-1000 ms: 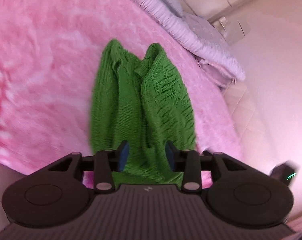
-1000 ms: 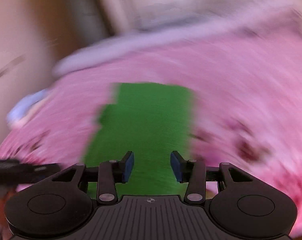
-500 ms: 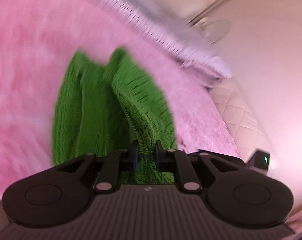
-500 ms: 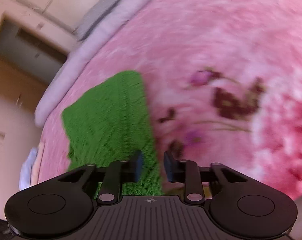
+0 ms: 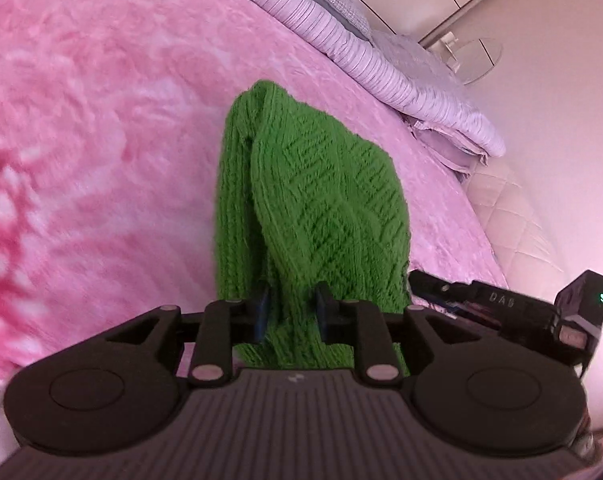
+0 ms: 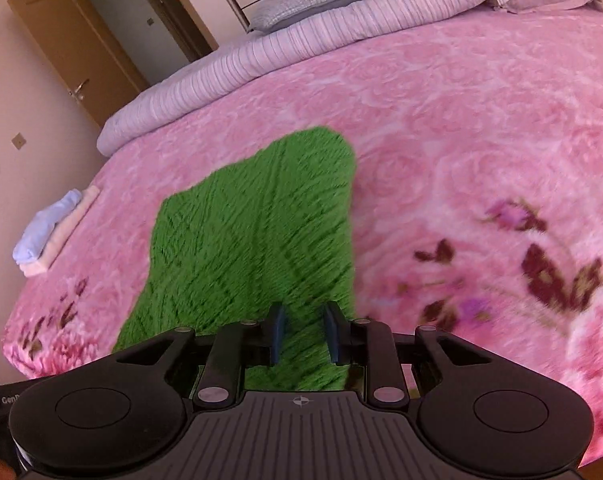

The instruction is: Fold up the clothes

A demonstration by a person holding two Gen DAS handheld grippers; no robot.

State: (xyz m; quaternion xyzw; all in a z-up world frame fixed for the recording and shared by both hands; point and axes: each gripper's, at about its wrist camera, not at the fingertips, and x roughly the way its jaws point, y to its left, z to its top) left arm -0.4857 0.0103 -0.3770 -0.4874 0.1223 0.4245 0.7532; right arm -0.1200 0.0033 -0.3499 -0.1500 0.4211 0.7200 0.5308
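Observation:
A green knitted sweater lies partly lifted over the pink floral bedspread. My left gripper is shut on a bunched fold at its near edge, and the fabric rises into a ridge ahead of the fingers. In the right wrist view the same sweater spreads flatter across the bedspread. My right gripper is shut on the near hem, with knit filling the gap between the blue pads. The right gripper's body shows at the left view's right edge.
A striped lilac duvet and pillows run along the head of the bed. A small stack of folded clothes sits near the bed's left edge. A wooden door stands beyond it. A quilted bed side drops off at right.
Both grippers went from open above the sweater to shut on its near edge. The sweater has since been pulled up and bunched, and the right gripper now shows in the left view.

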